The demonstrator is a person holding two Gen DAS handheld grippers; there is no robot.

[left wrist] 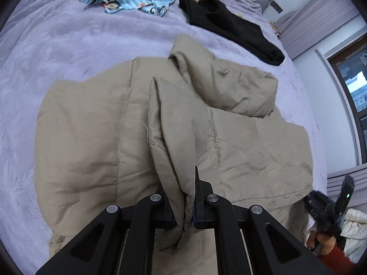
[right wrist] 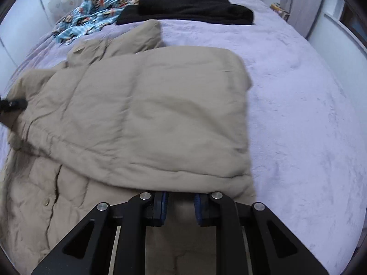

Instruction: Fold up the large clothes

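Two grippers are engaged on one beige padded jacket [left wrist: 96, 137], which lies spread on the lilac bedcover [left wrist: 57, 52] and fills the centre of both views. Left wrist view, left to right: the flat body panel occupies the left and centre of the frame; a raised fold of fabric, probably a sleeve or front edge, runs from mid-frame down into the left gripper [left wrist: 184, 215], whose jaws are closed on that fold at lower centre; the hood [left wrist: 229, 84] sits at upper centre-right; the right gripper [left wrist: 325, 208] appears at the lower right edge, just off the jacket's hem corner. Right wrist view, left to right: the snap-fastened front [right wrist: 45, 201] lies at lower left; a folded-over panel [right wrist: 160, 114] covers the centre; its near edge lies directly ahead of the right gripper [right wrist: 181, 208], whose jaws stand apart with nothing seen pinched between the blue pads [right wrist: 164, 202]. Whether fabric touches them from below cannot be told. Other garments, a black garment [right wrist: 188, 10] and a blue patterned cloth [right wrist: 91, 13], lie along the top. Judgement: the jacket's long axis runs away from both jaws toward the top of frame; the left hand holds the controlling edge and is better placed to carry the fold rightward across the body.
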